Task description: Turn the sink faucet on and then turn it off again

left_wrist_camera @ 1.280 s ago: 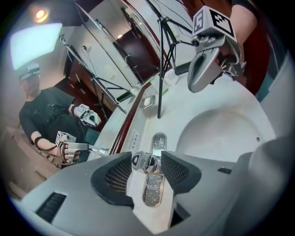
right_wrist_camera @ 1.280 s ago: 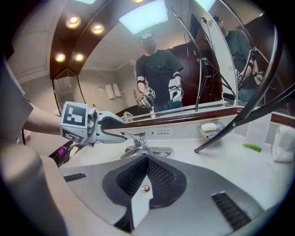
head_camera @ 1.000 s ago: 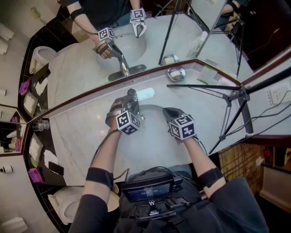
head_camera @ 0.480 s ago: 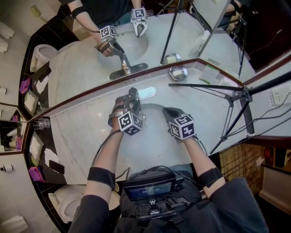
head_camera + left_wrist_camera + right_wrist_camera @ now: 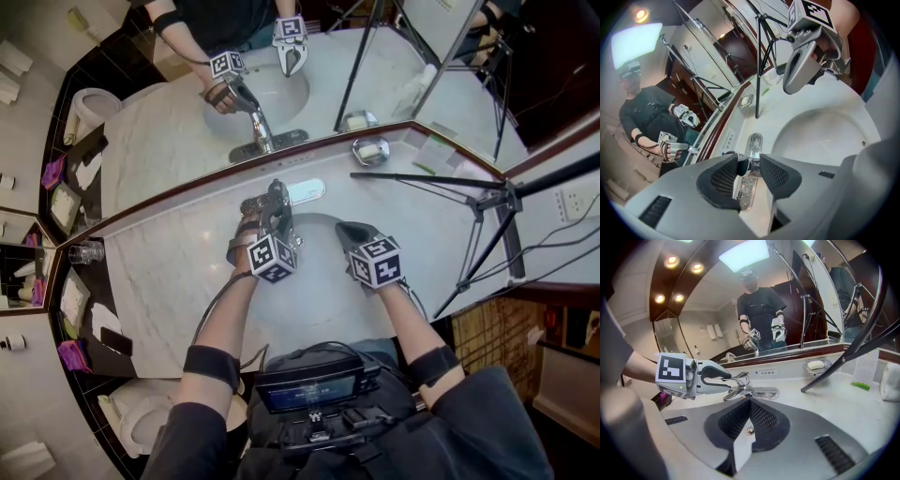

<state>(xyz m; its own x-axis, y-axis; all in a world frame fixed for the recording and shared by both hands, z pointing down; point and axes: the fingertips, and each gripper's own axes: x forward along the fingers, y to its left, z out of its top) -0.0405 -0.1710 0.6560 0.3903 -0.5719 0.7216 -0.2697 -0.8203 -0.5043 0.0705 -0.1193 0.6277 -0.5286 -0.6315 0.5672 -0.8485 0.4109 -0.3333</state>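
1. Two grippers are held over the white marble counter (image 5: pixel 159 272), both above the basin (image 5: pixel 314 291) sunk in near its front edge.
2. The faucet (image 5: pixel 274 195) is mounted at the counter's back edge, just behind the basin and below the mirror (image 5: pixel 178 122).
3. The left gripper (image 5: pixel 749 165) is set on the faucet's chrome lever (image 5: pixel 740 378). Its jaws are drawn to a narrow gap, and the lever is gripped between the pads.
4. The right gripper (image 5: pixel 750 405) is held above the basin, just right of the faucet, and nothing is touched by it. Its jaws are pressed fully together with nothing between them.
5. A soap dish (image 5: pixel 368 150) with a white bar is seen at the back edge, toward the right corner.
6. A black tripod (image 5: pixel 487 199) is stood near the counter's right edge, one leg stretched out across the marble.
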